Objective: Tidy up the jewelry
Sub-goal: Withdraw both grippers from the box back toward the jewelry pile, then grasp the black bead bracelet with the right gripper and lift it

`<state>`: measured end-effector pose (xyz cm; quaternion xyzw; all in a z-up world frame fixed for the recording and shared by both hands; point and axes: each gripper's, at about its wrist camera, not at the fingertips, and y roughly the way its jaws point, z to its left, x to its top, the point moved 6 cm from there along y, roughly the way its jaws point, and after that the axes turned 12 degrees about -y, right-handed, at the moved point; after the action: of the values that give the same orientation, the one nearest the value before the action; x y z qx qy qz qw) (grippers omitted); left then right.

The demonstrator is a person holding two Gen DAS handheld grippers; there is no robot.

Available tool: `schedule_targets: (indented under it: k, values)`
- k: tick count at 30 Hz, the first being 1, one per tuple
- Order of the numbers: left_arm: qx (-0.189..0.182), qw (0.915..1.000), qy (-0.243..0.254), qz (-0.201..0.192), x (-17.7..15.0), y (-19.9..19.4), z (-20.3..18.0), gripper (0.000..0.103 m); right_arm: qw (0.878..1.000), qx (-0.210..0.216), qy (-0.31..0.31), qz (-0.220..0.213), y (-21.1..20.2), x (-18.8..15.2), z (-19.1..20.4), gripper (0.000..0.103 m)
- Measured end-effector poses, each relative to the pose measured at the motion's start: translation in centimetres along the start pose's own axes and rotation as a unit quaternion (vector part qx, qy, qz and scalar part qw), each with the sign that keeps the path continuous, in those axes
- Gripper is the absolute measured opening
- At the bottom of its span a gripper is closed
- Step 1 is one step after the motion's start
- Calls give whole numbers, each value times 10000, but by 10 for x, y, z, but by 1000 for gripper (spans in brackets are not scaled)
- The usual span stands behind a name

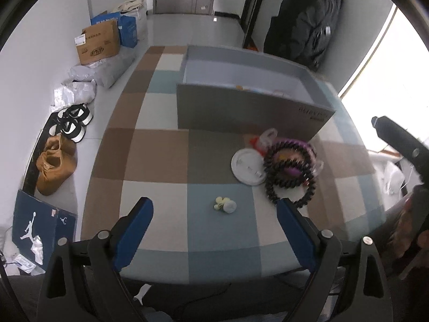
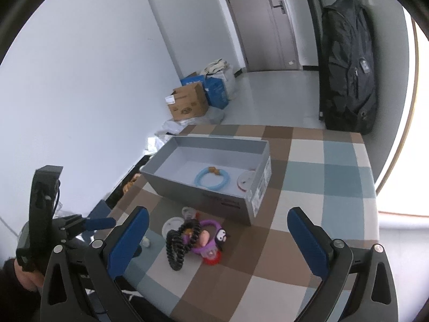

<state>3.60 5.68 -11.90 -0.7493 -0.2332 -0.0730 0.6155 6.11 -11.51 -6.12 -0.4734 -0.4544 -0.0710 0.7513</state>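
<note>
A grey open box (image 1: 249,107) (image 2: 214,196) stands on the checked table. Inside it lie a light blue ring bracelet (image 2: 212,180) and a small white round case (image 2: 245,181). In front of the box lies a pile: black spiral hair ties (image 1: 289,171) (image 2: 179,244), a purple band (image 2: 207,225), a white round lid (image 1: 248,167) (image 2: 171,225) and a red piece (image 2: 211,259). A small yellow-green trinket (image 1: 225,204) lies apart, nearer me. My left gripper (image 1: 214,212) is open above the table's near edge, empty. My right gripper (image 2: 218,218) is open and empty above the pile.
The table (image 1: 161,161) stands by a white wall. On the floor at the left are shoes (image 1: 56,163), cardboard boxes (image 1: 99,40) and a blue shoe box lid (image 1: 34,228). A black backpack (image 2: 346,64) hangs at the far right.
</note>
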Motion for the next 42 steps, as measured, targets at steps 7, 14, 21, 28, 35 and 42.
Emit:
schedule_targets:
  k: [7,14,21,28,35,42]
  values:
    - [-52,9998,-40,187,-4,10,0,57,9999,104,-8,77,0,-2,2,103]
    - [54,9993,309,197,-7,15,-11,28,9982,488,221,285,1,-9,6,103]
    - [-110,9994,178,267,-6,12,-8,14,9970,611,310,369,-1,-17,13,102]
    - [-428,9990,-72,139,2,0,-11,13,9927,874,458,692,8,-30,20,83]
    - [-858,9951,-491,-27,14,-11,-10,13,9866,1141,535,1034,20,-46,37,61]
    - [-976,9935,-578,-92,18,-13,-8,13,9781,1286,682,1486,43,-59,48,39]
